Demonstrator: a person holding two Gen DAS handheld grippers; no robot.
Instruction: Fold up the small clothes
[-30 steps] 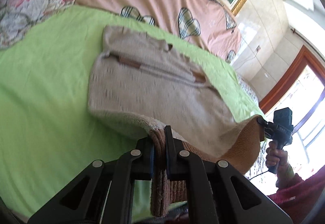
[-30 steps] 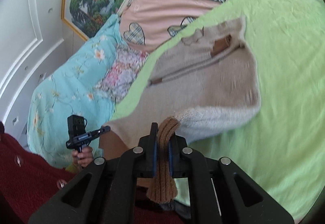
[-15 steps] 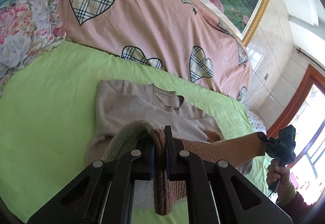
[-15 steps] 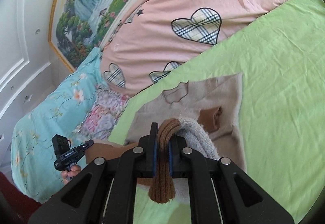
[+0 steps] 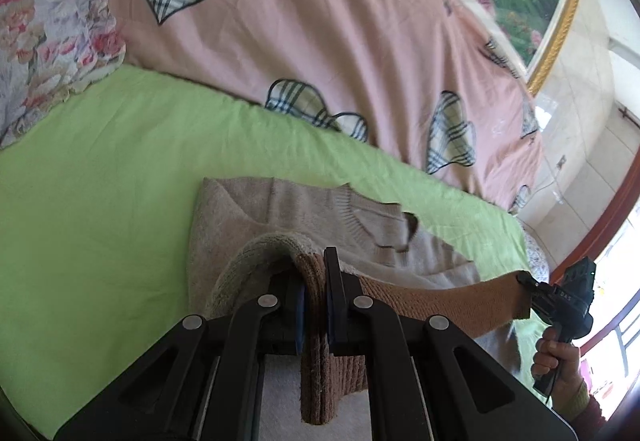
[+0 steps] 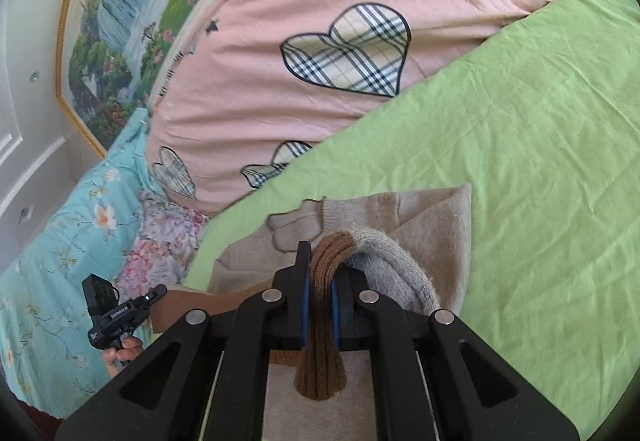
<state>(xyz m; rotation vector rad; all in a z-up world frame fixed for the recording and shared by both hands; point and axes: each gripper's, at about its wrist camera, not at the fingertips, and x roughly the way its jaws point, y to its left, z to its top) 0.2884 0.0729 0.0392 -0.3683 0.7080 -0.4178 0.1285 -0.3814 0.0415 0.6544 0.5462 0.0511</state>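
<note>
The beige knit sweater (image 5: 304, 217) lies collar-up on the green sheet (image 5: 100, 201), near the sheet's far edge; its brown ribbed hem (image 5: 440, 301) is lifted and stretched taut between both tools. The left gripper (image 5: 316, 305) is clamped on one hem corner, the right gripper (image 6: 320, 293) on the other. A pink heart-print quilt (image 5: 320, 41) borders the sheet's far edge, below a framed landscape painting (image 6: 132, 25). Since one second ago, the hem has travelled over the body toward the collar.
</note>
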